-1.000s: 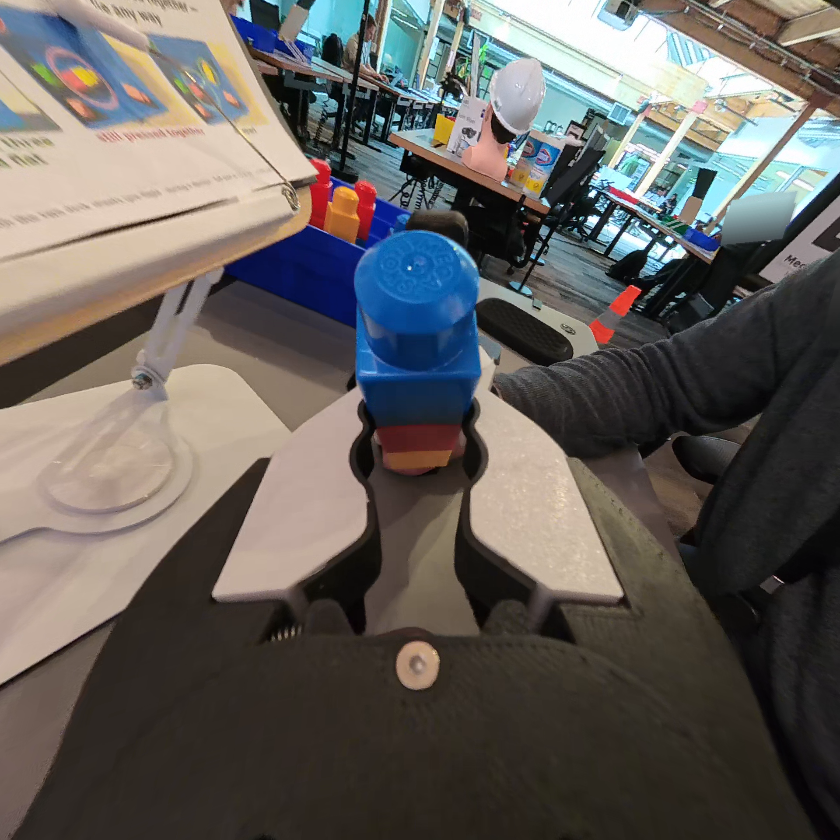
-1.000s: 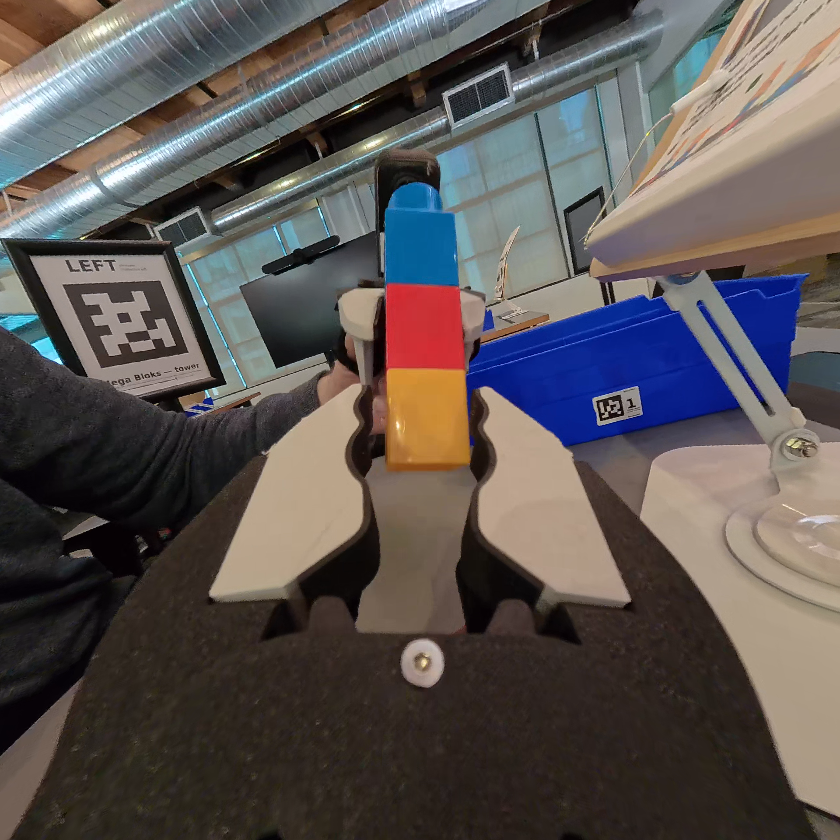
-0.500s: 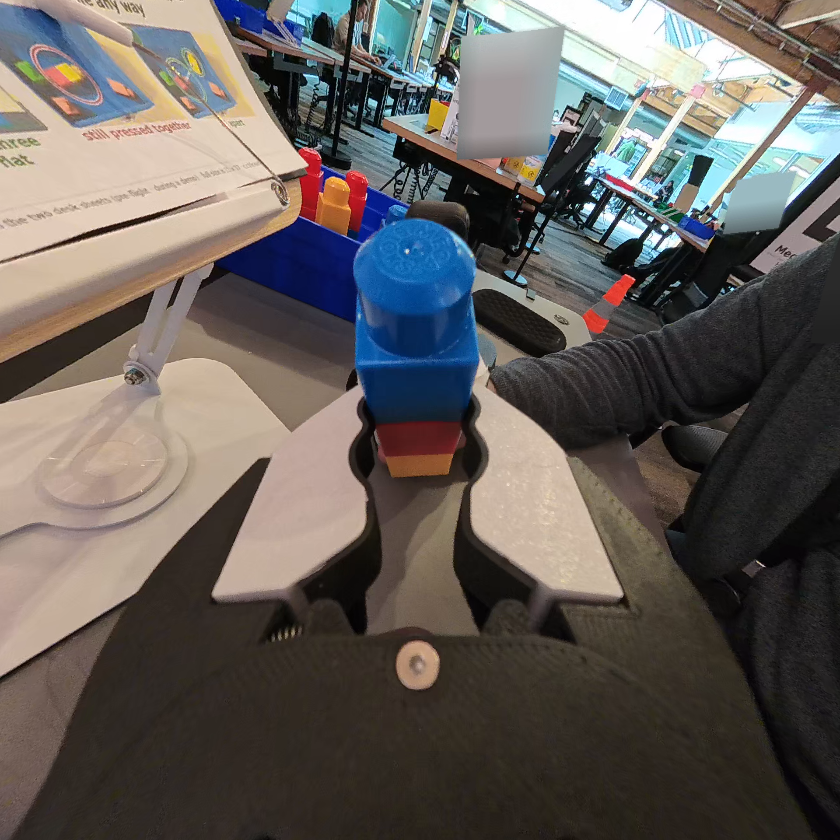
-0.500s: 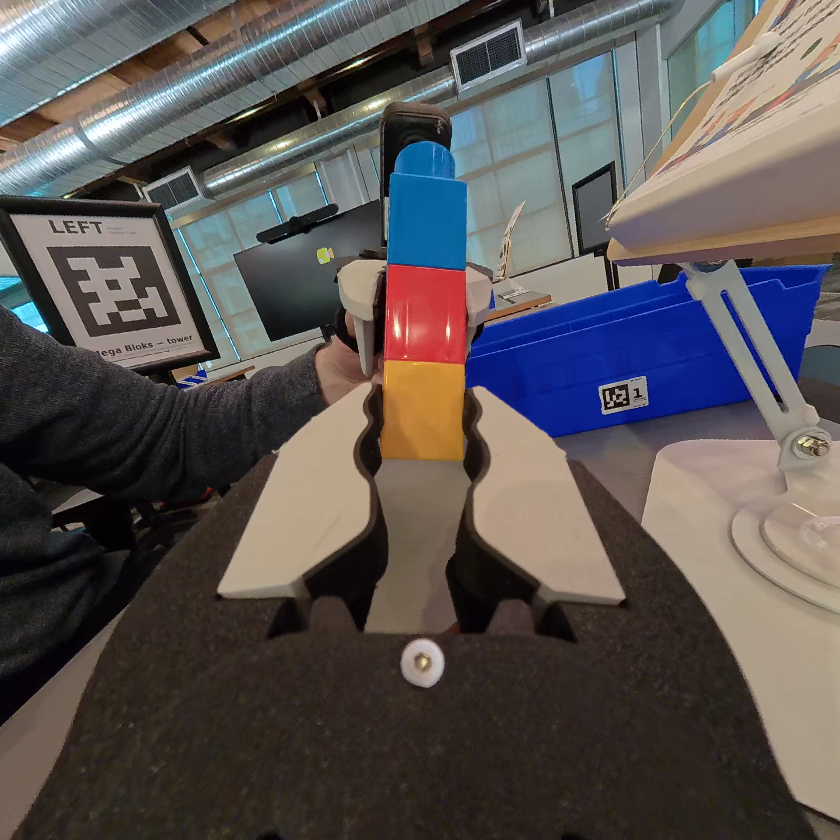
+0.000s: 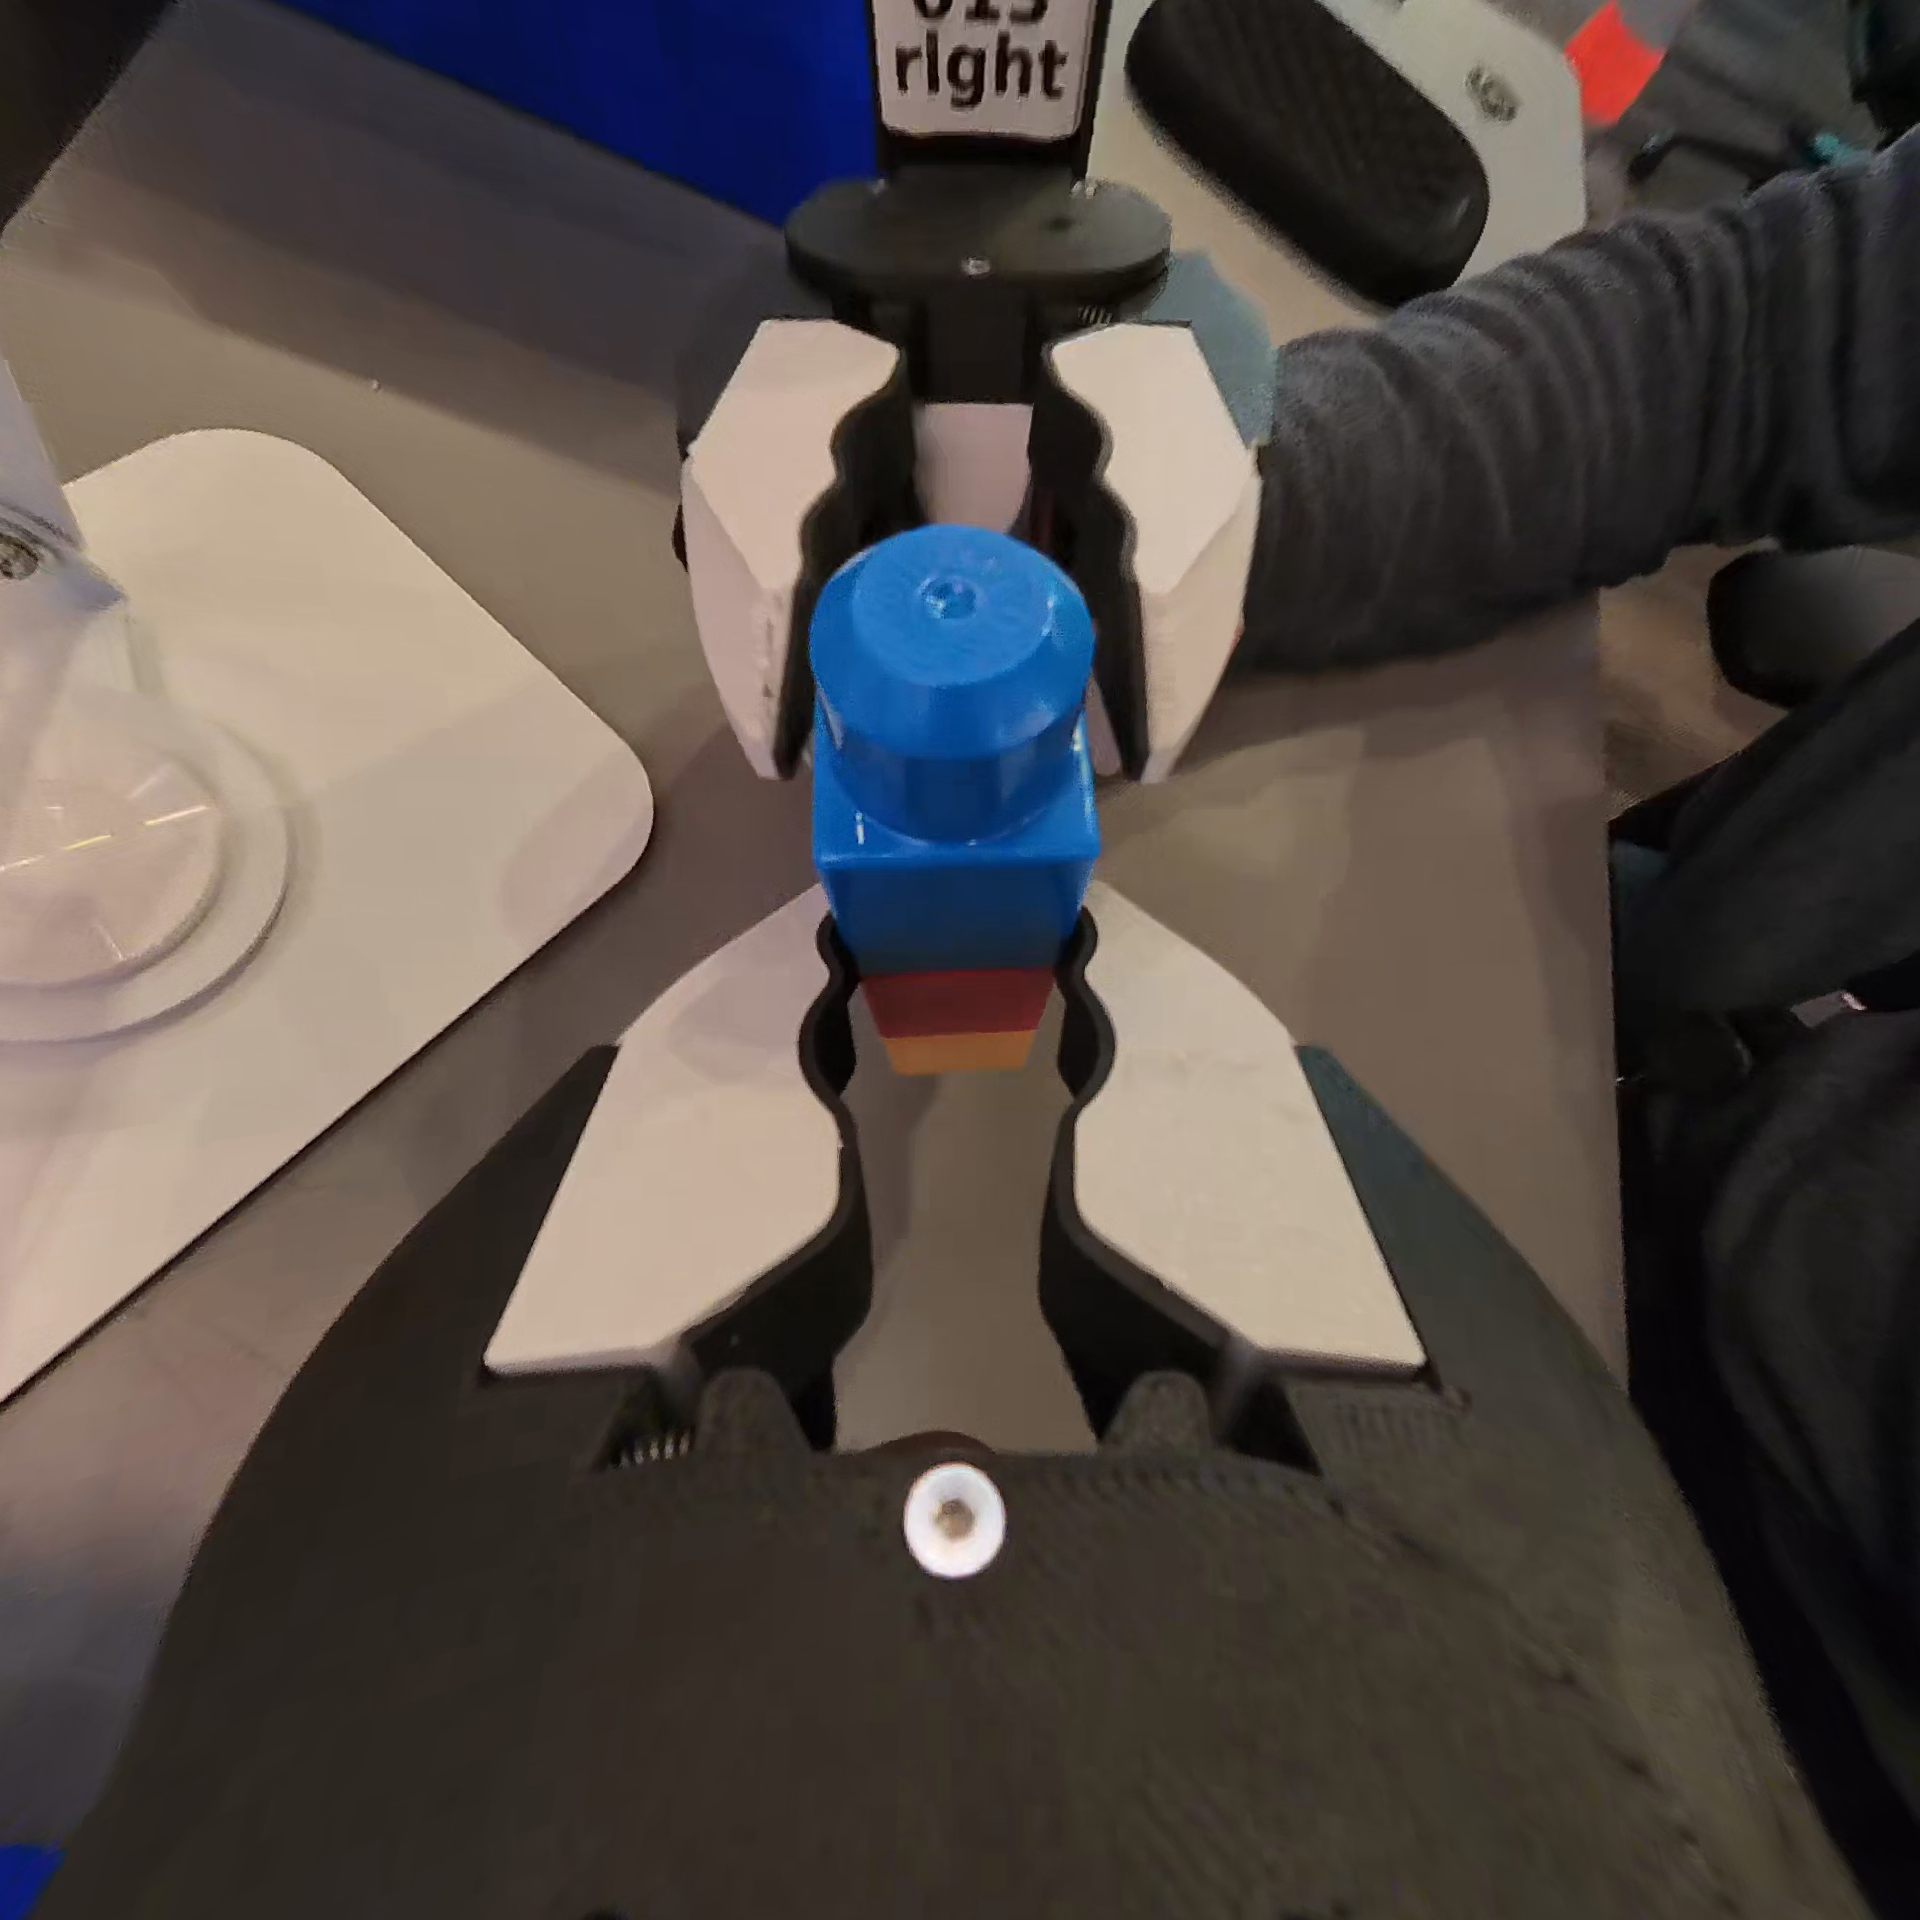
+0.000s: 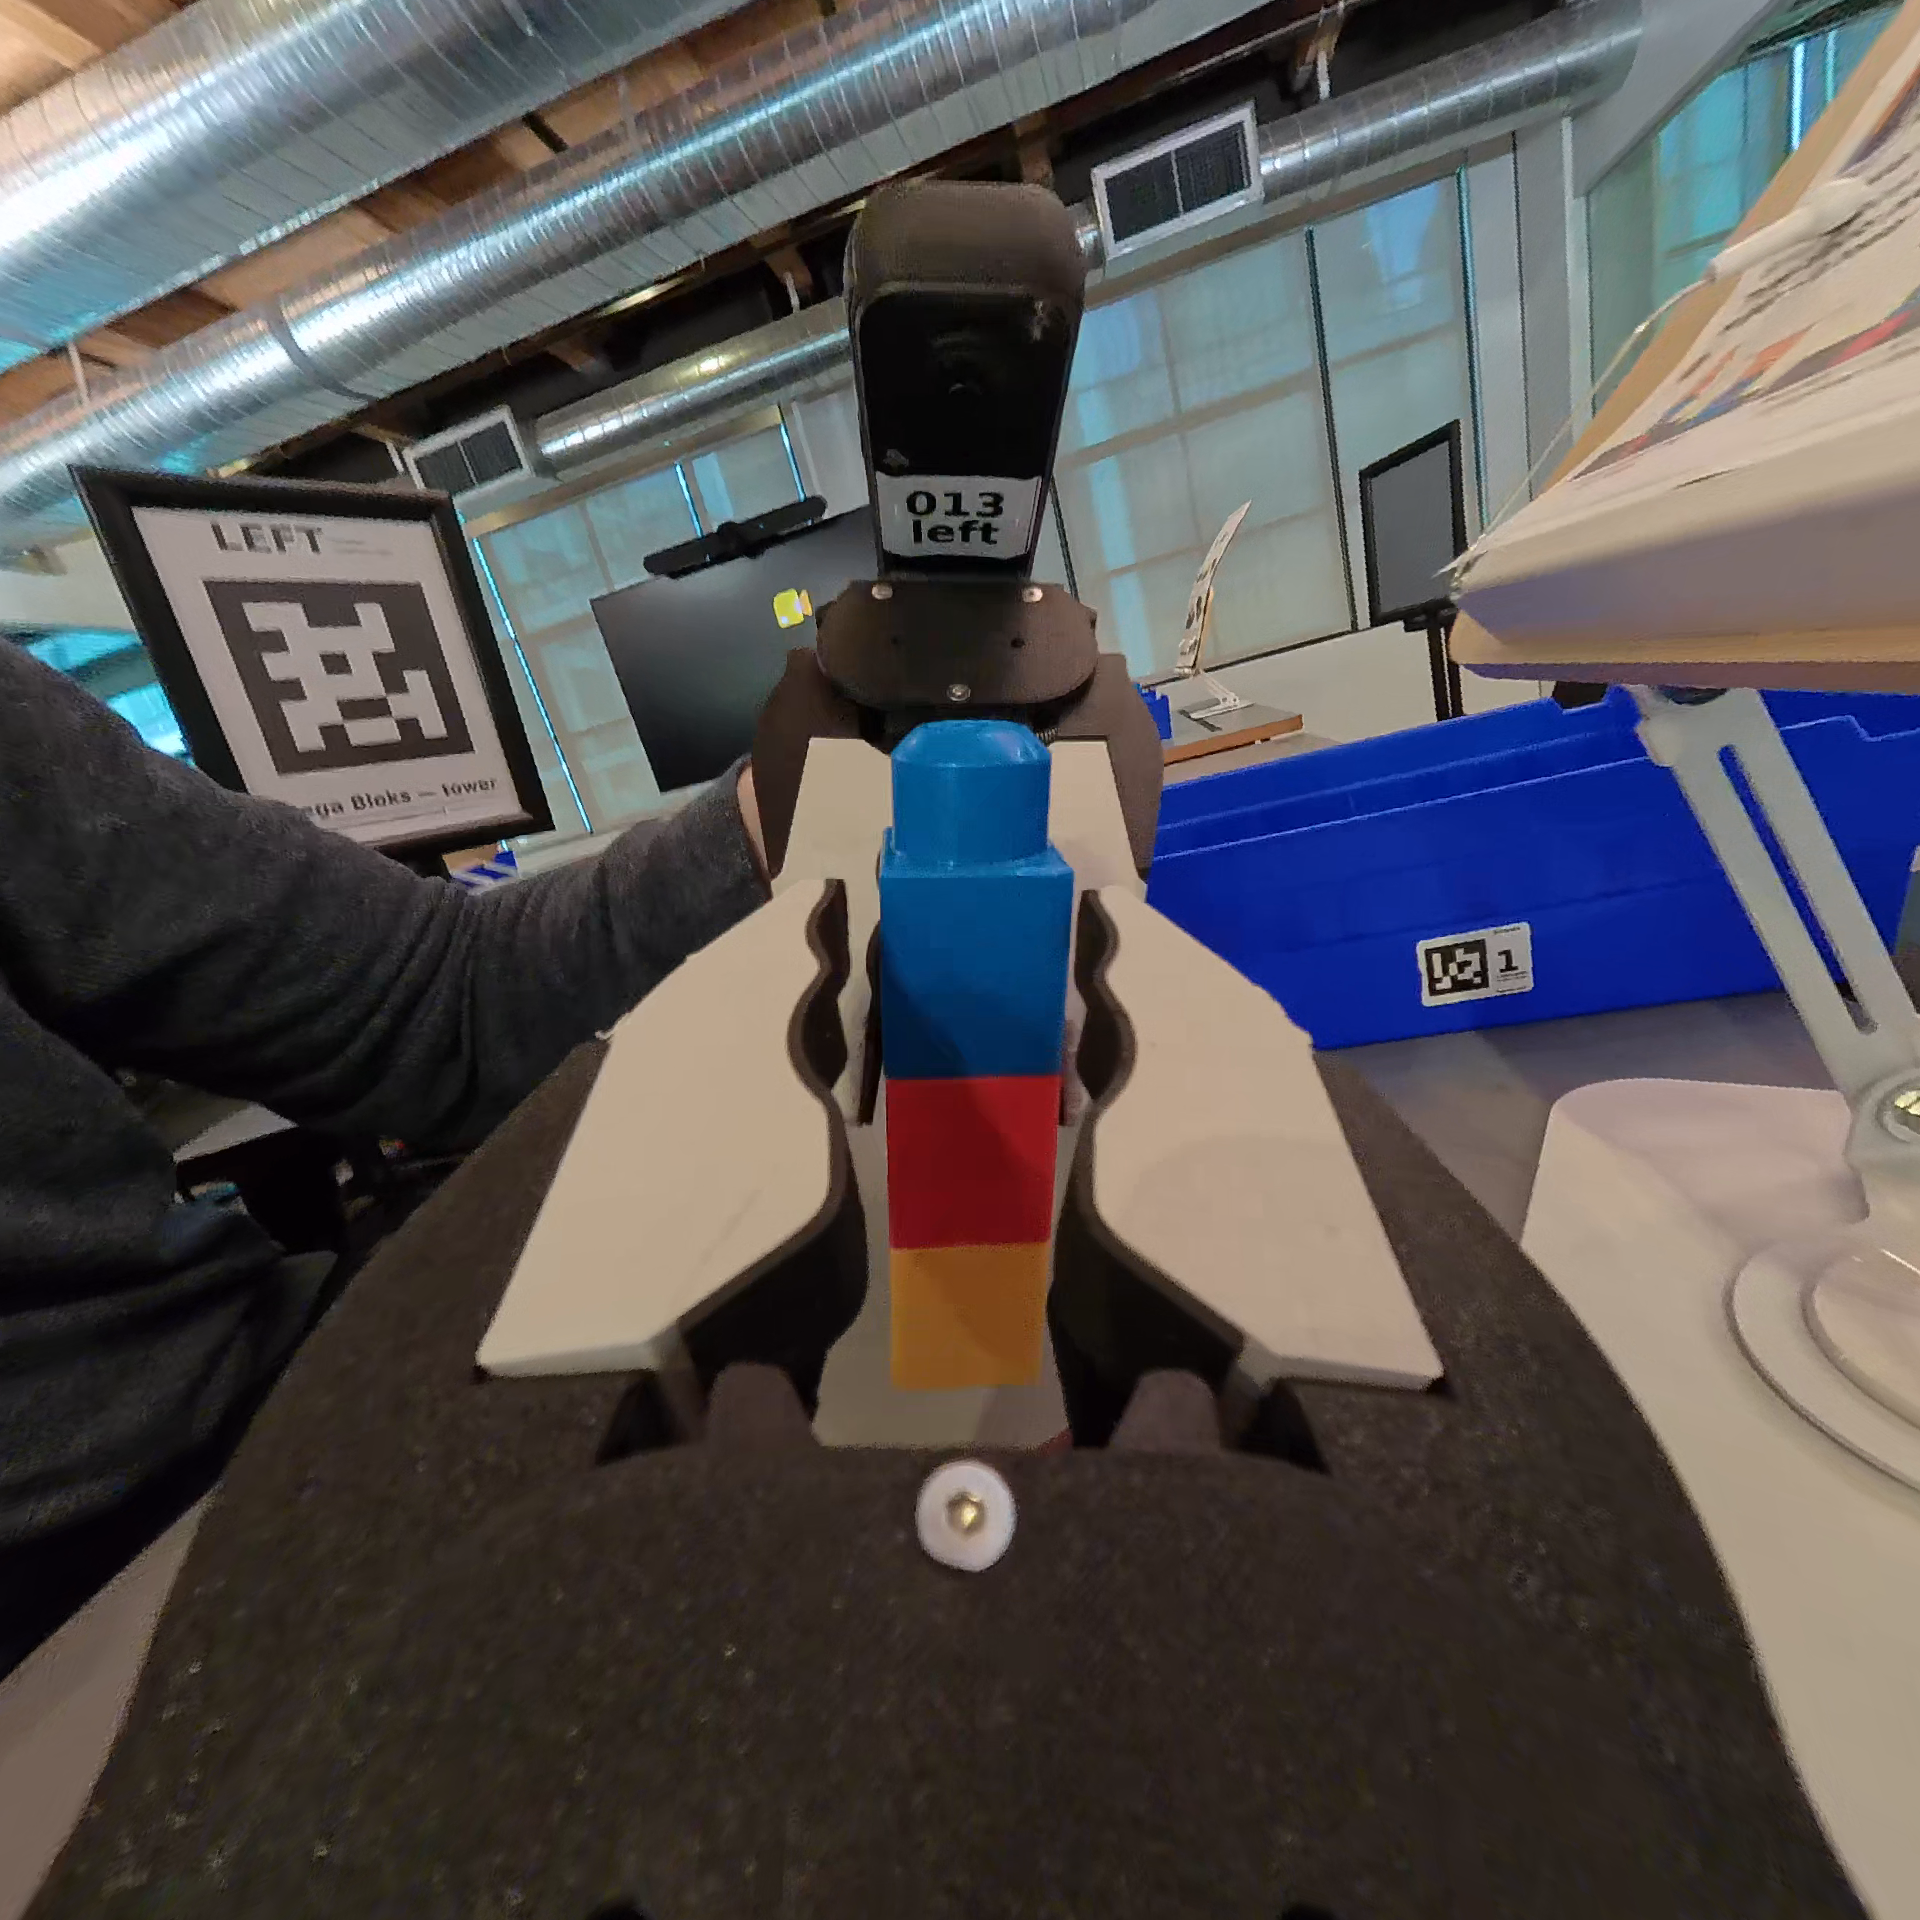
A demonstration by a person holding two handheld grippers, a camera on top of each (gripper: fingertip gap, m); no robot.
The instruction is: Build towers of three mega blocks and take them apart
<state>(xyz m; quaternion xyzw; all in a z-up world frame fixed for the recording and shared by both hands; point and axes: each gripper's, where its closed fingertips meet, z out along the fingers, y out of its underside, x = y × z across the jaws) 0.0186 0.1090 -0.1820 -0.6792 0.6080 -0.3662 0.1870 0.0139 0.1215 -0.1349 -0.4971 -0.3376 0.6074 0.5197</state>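
A three-block tower [image 5: 951,862] stands upright, with blue on top, red in the middle and yellow at the bottom. My left gripper [image 5: 951,966] is shut on it at about the blue and red blocks. In the right wrist view the tower [image 6: 971,1039] sits deep between the fingers of my right gripper [image 6: 966,935]. Those jaws stand a little wider than the blocks. From the left wrist view the right gripper [image 5: 956,748] faces me, open around the tower's far side. I cannot tell whether the yellow block touches the grey table [image 5: 1299,883].
A blue bin [image 6: 1455,862] stands at the back. A white stand base [image 5: 312,727] lies left of the tower, and its tilted document board [image 6: 1714,416] overhangs. A framed marker sign [image 6: 312,665] stands behind. A person's dark sleeve [image 5: 1558,416] reaches in.
The left view has tipped down toward the table and the tower has come lower. The right jaws, shut on the yellow block half a second ago, have widened and moved further along the tower.
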